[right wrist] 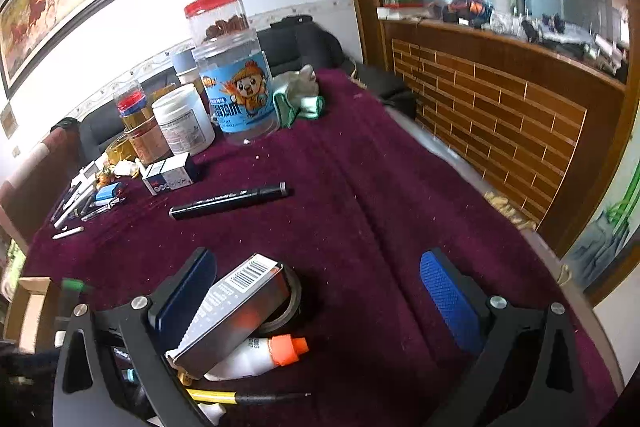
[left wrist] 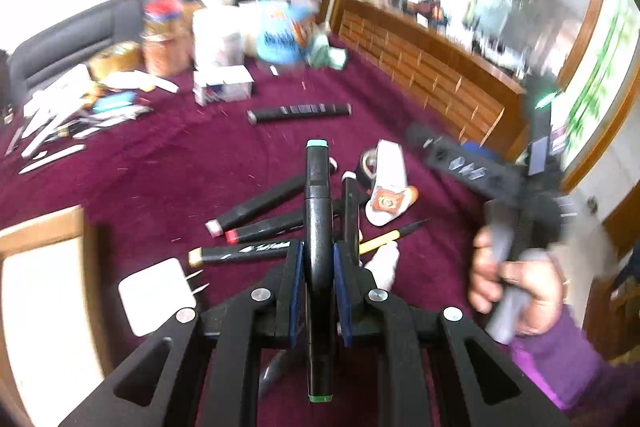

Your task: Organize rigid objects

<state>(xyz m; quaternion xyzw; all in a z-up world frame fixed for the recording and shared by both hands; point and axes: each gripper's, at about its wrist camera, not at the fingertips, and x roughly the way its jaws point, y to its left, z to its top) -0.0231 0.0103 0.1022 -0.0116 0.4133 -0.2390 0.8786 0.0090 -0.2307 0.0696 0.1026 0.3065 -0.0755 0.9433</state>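
My left gripper (left wrist: 319,267) is shut on a black marker (left wrist: 318,187) with teal end caps, which lies lengthwise between the blue pads and is lifted off the maroon cloth. Under it lie three more black markers with pink (left wrist: 256,207), red (left wrist: 272,227) and yellow (left wrist: 244,251) ends. My right gripper (right wrist: 316,295) stands open over the cloth. A barcoded box (right wrist: 232,311) leans beside its left finger (right wrist: 188,291), apart from the right one. A white tube with an orange cap (right wrist: 264,355) and a yellow-handled screwdriver (right wrist: 240,395) lie just below.
A lone black marker (right wrist: 228,201) lies mid-table. Jars (right wrist: 236,87) and a small box (right wrist: 170,177) crowd the back, and pens (right wrist: 80,203) lie at the left. An open cardboard box (left wrist: 40,267) and a white plug (left wrist: 154,293) sit at the near left. A hand (left wrist: 516,275) is at the right.
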